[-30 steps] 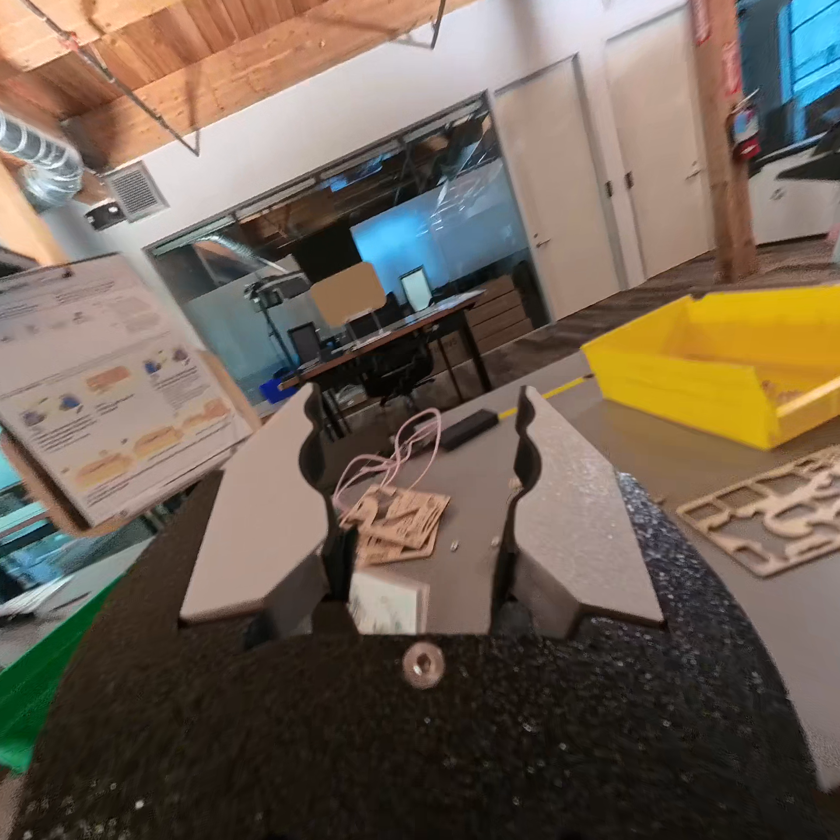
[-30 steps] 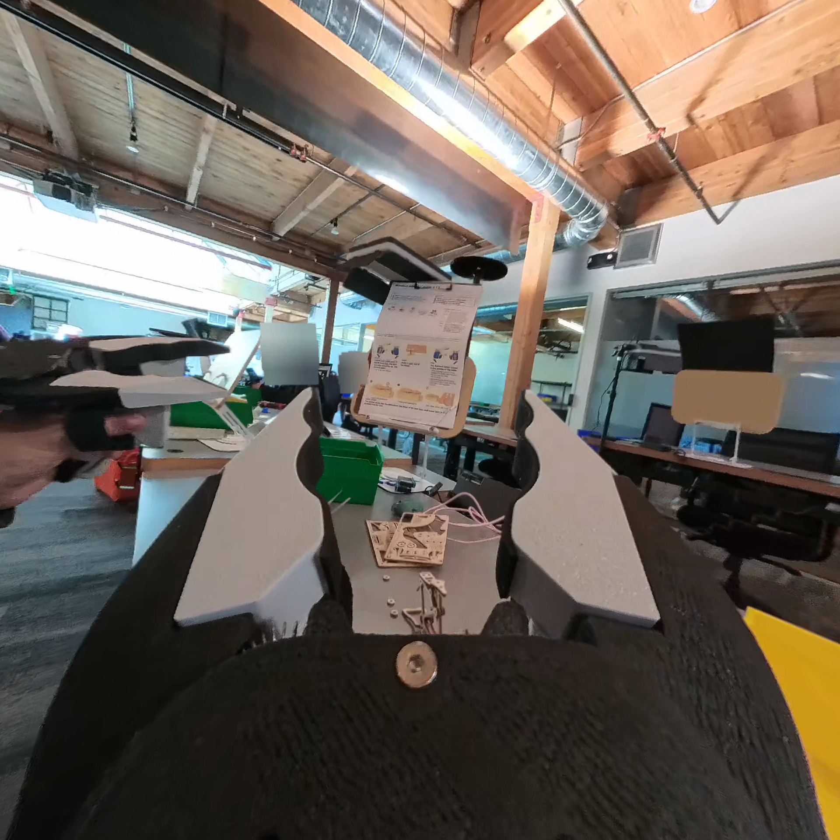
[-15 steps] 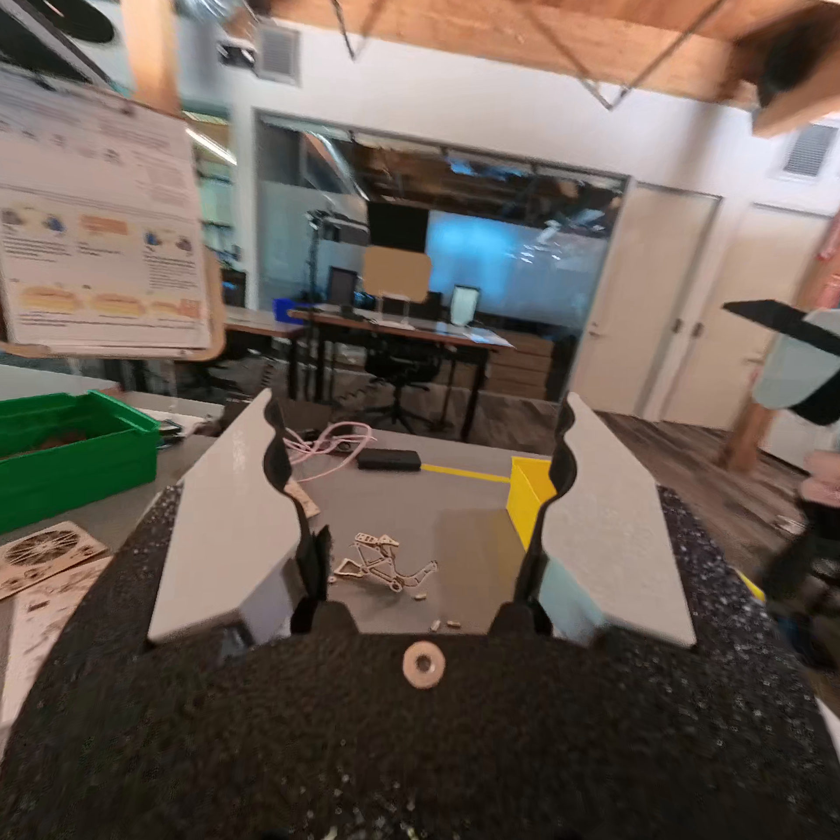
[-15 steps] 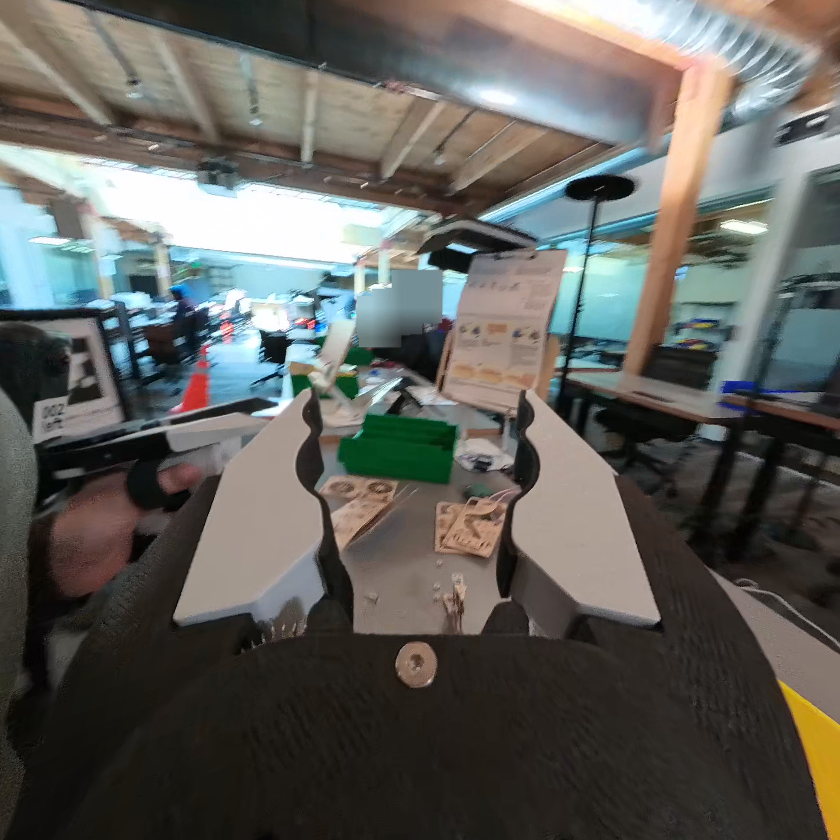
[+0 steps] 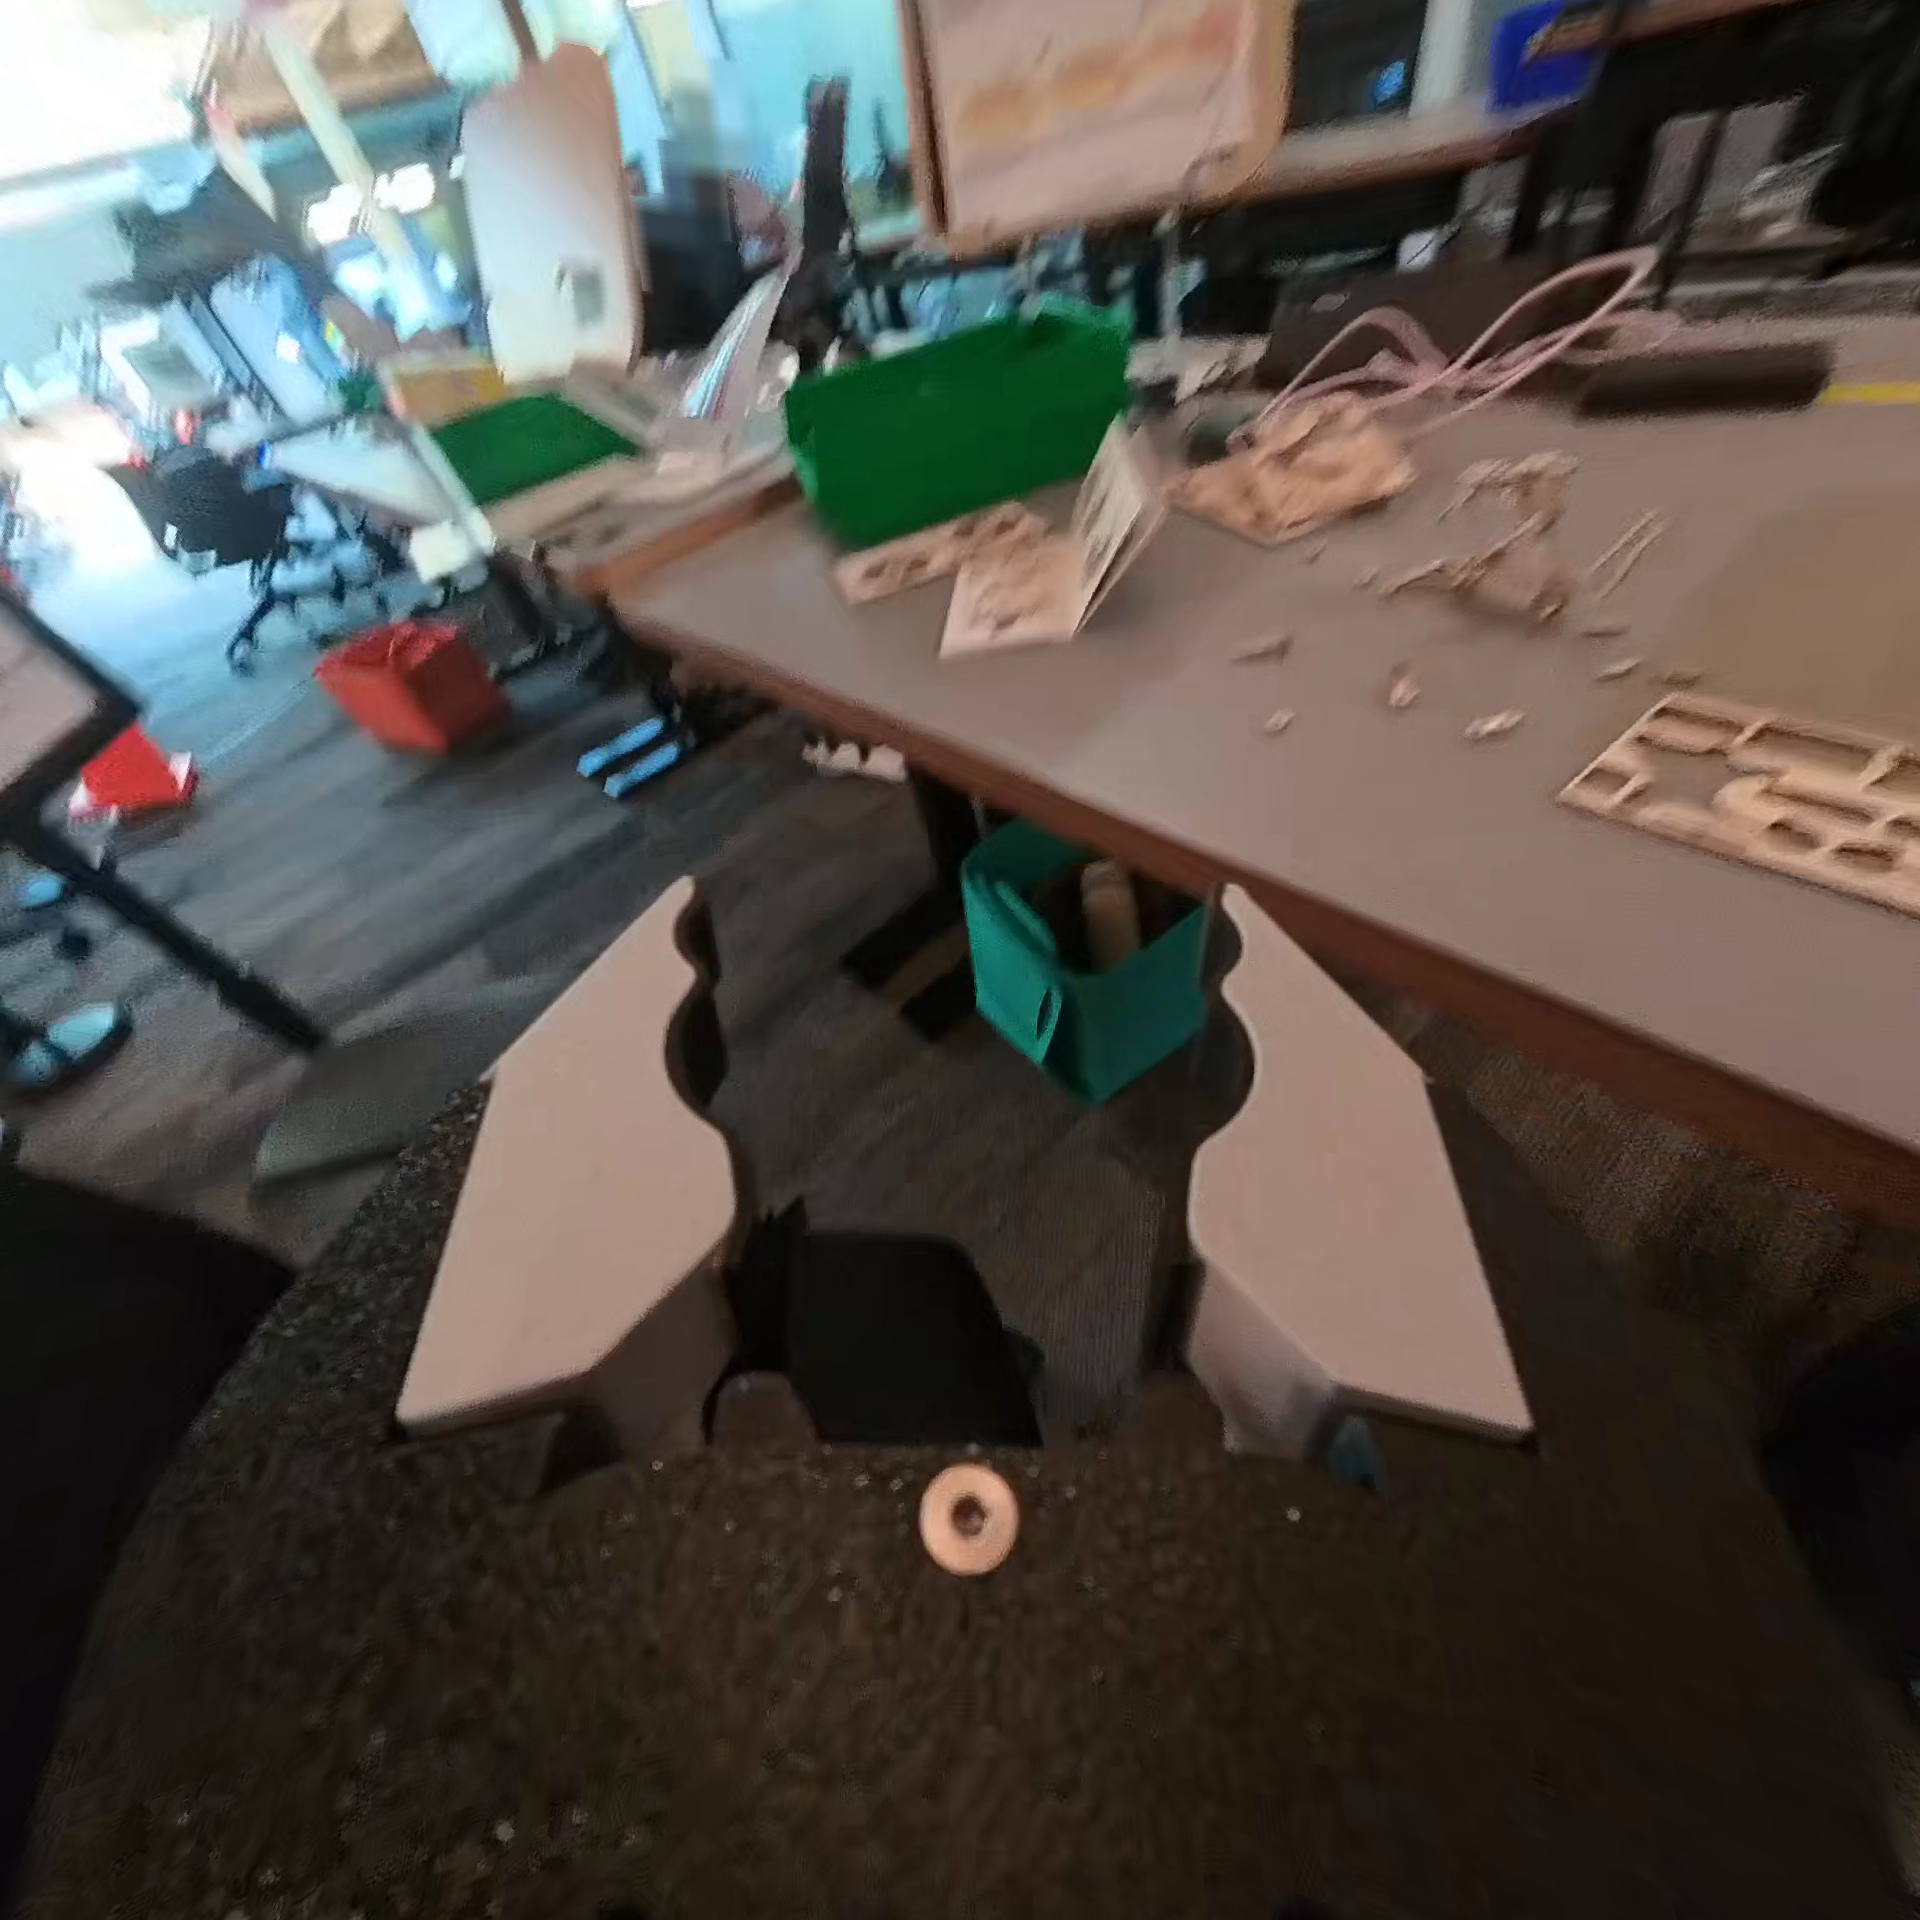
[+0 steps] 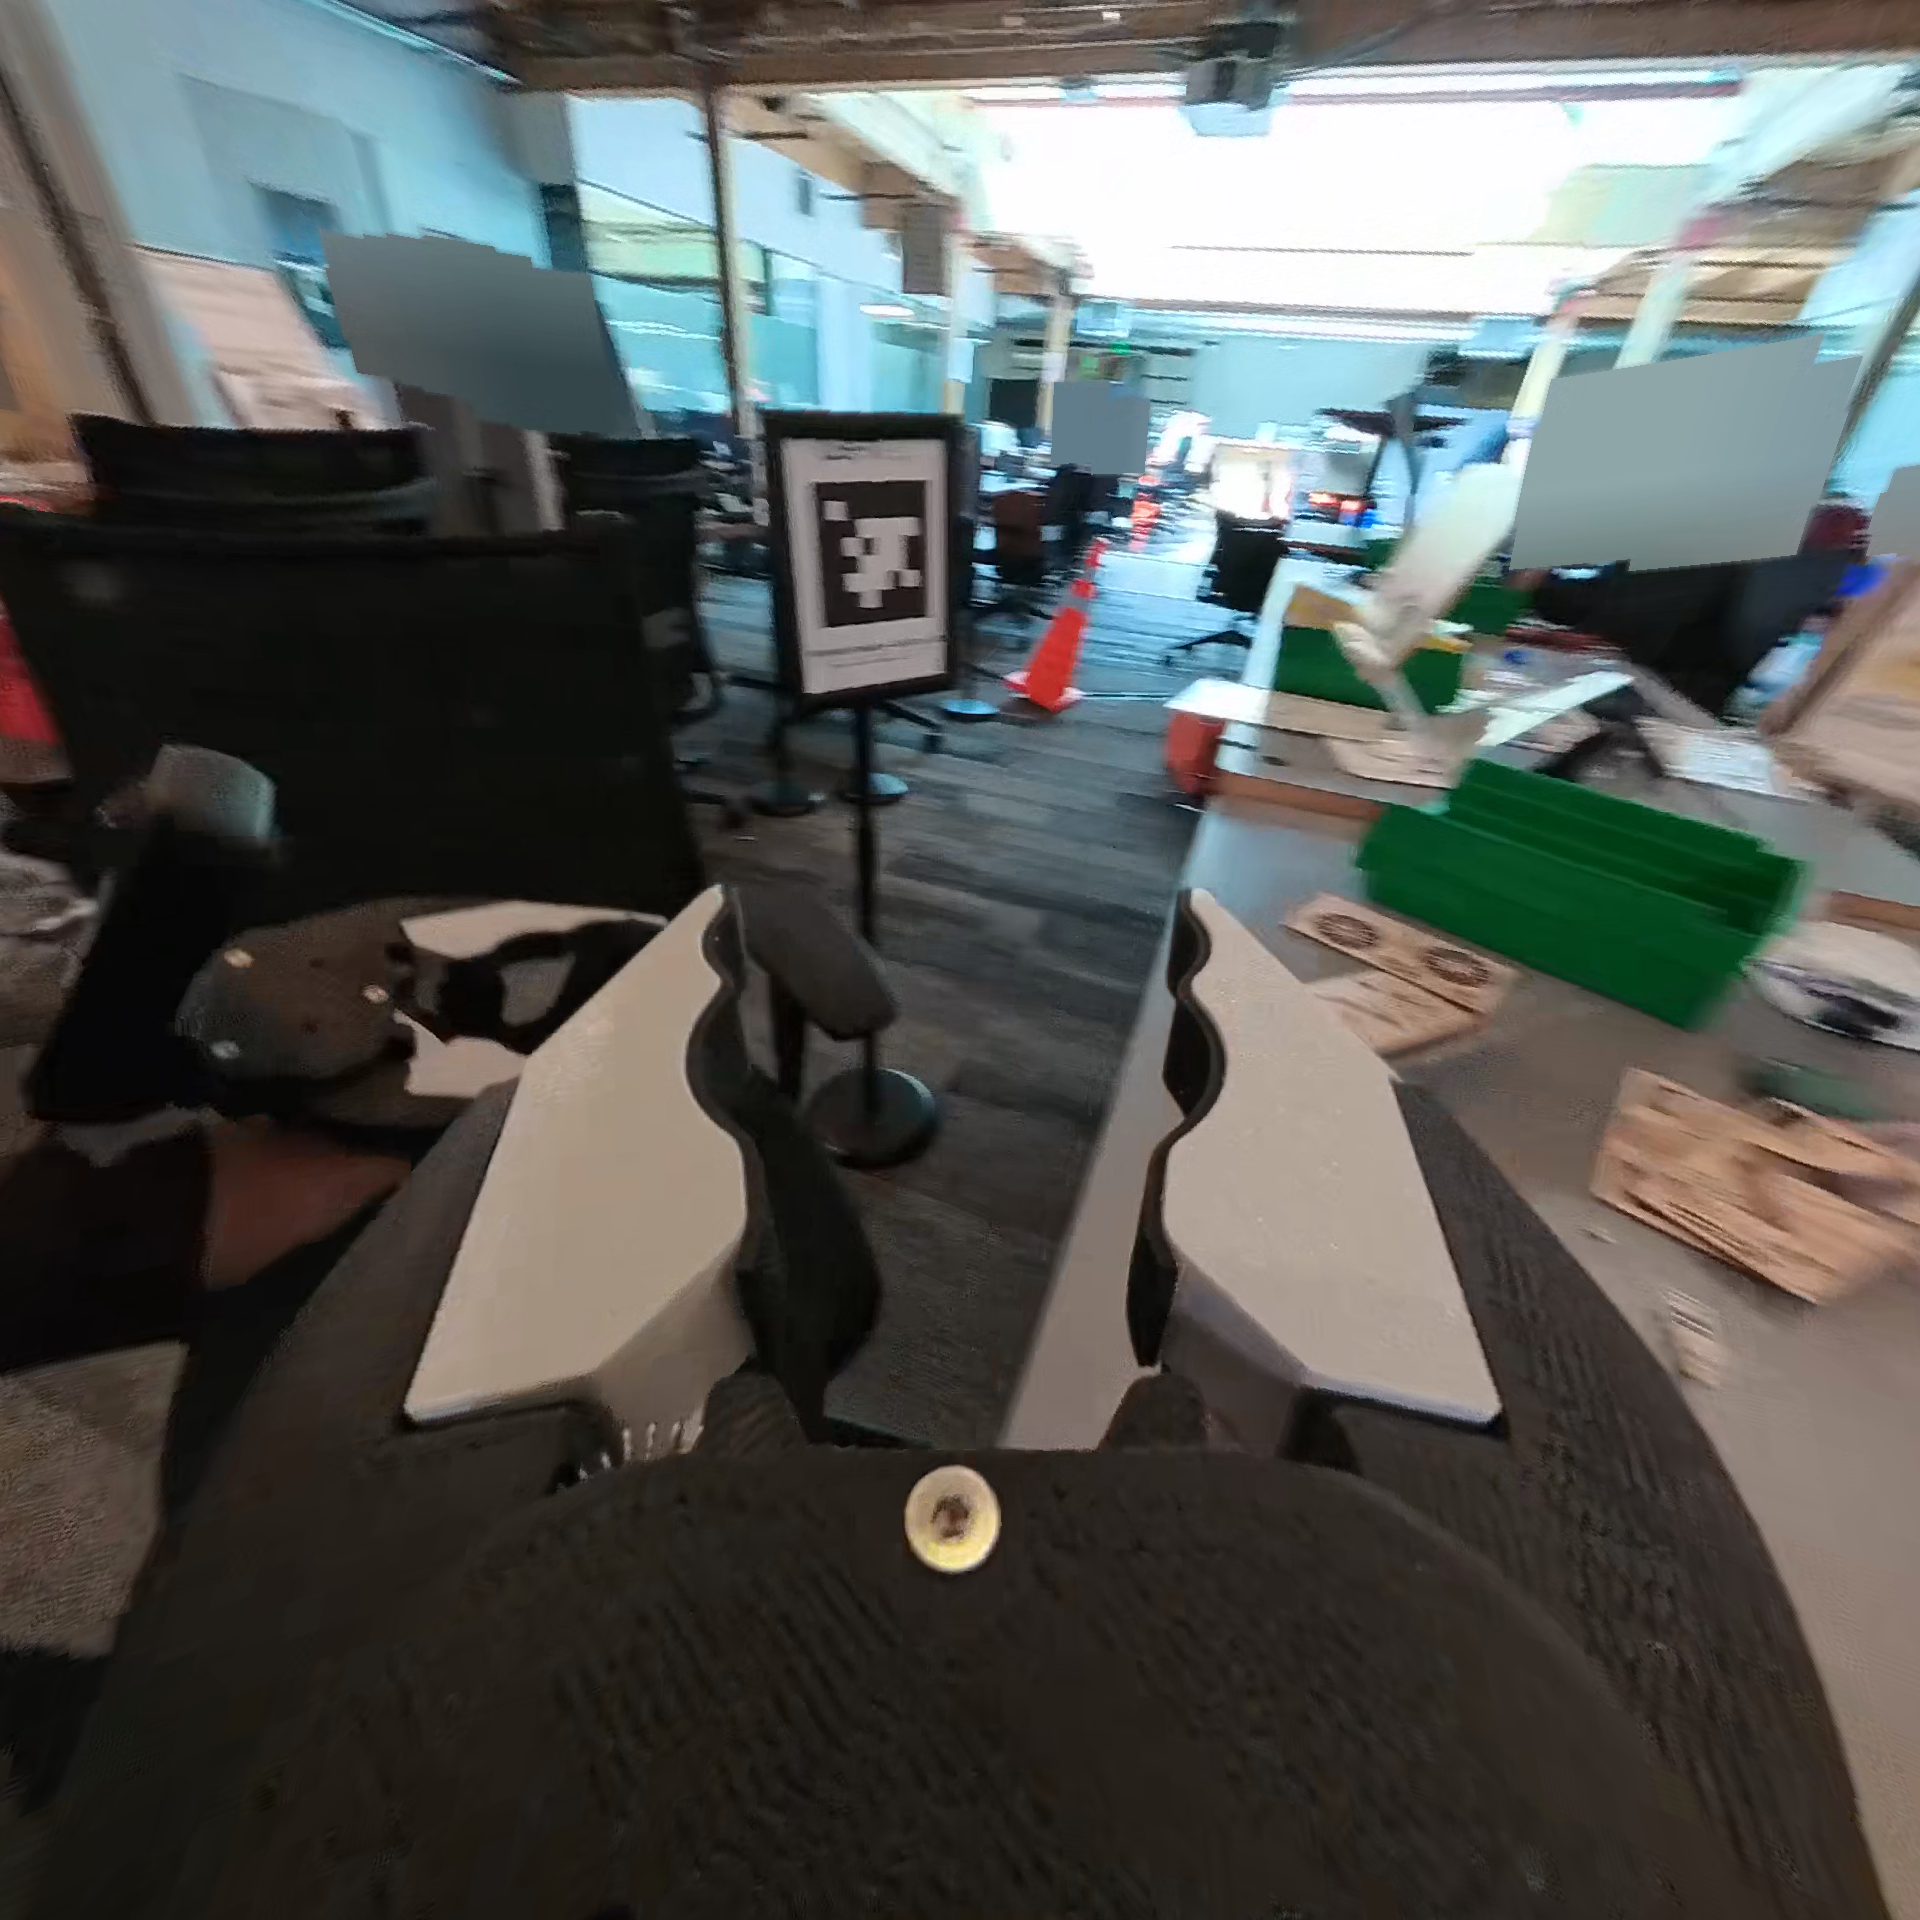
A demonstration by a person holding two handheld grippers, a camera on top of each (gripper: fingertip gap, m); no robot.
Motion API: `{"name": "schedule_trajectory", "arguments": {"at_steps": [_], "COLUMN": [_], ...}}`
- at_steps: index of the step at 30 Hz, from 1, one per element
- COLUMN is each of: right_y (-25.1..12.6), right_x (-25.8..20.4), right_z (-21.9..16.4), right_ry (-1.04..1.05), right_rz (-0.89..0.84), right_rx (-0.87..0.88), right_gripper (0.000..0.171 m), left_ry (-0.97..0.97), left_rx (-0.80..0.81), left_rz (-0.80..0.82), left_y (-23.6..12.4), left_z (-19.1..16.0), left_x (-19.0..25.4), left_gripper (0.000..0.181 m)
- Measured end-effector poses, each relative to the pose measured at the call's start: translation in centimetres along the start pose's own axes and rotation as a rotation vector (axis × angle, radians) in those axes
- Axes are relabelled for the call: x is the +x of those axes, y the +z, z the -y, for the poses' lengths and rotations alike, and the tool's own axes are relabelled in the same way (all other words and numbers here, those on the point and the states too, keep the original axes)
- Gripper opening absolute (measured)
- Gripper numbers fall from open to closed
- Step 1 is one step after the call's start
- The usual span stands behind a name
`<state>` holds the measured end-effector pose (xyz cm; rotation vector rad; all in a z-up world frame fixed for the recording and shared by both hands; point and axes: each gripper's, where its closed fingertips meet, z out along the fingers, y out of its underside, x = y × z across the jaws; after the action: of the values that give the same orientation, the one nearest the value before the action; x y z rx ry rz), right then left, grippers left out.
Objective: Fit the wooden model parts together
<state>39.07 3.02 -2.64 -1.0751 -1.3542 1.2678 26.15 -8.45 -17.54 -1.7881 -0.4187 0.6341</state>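
My left gripper (image 5: 956, 904) is open and empty. It hangs off the table's near-left edge, over the floor. In the left wrist view, the wooden model parts lie on the grey table (image 5: 1247, 790): a small, partly built model with loose bits (image 5: 1496, 561), a stack of part sheets (image 5: 1299, 478) and a punched-out sheet (image 5: 1766, 790). My right gripper (image 6: 953, 899) is open and empty, pointing past the table's left side. The right wrist view shows part sheets (image 6: 1392, 956) and the stack (image 6: 1766, 1184) at right, and the left gripper (image 6: 343, 997) at far left.
A green bin (image 5: 956, 426) stands on the table beside a folded booklet (image 5: 1049, 582); it also shows in the right wrist view (image 6: 1579, 904). A teal bin (image 5: 1081, 987) sits under the table. A sign stand (image 6: 862, 561), a chair armrest (image 6: 821, 977) and an orange cone (image 6: 1055, 644) are on the floor.
Both grippers have swung left, away from the tabletop. The left one has also dropped and tilted down toward the floor. Both stay open and empty.
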Motion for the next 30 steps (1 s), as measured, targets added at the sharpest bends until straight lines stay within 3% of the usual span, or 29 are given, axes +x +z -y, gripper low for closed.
{"name": "schedule_trajectory", "arguments": {"at_steps": [6,9,12,17,21,25,30], "right_y": [13.7,20.5,24.6,25.4,25.1,25.3,22.0], "right_x": [-7.3,-9.8,-9.7,-5.7,-4.3,-0.4,9.7], "right_z": [-5.6,-12.8,-21.2,-36.6,-50.1,-62.2,-75.3], "right_ry": [0.126,0.177,0.317,0.381,0.394,0.438,0.502], "right_rz": [0.12,0.145,0.135,-0.09,-0.227,-0.306,-0.498], "right_rx": [0.113,0.044,-0.053,-0.189,-0.266,-0.286,-0.313], "right_gripper": [0.08,0.073,0.073,0.073,0.073,0.073,0.069], "left_ry": [-0.174,-0.122,-0.025,-0.074,-0.1,0.013,0.047], "left_rx": [-0.13,-0.035,-0.04,0.108,0.209,0.227,0.204], "left_rz": [0.161,0.103,0.139,0.298,0.347,0.339,0.272], "left_y": [0.0,1.1,2.4,4.6,7.2,9.3,11.1], "left_z": [-10.8,-13.3,-17.6,-22.0,-25.2,-28.7,-33.5], "left_x": [-7.3,-8.9,-11.3,-16.3,-16.7,-17.1,-15.3], "left_gripper": [0.09,0.074,0.073,0.074,0.074,0.065,0.061]}}
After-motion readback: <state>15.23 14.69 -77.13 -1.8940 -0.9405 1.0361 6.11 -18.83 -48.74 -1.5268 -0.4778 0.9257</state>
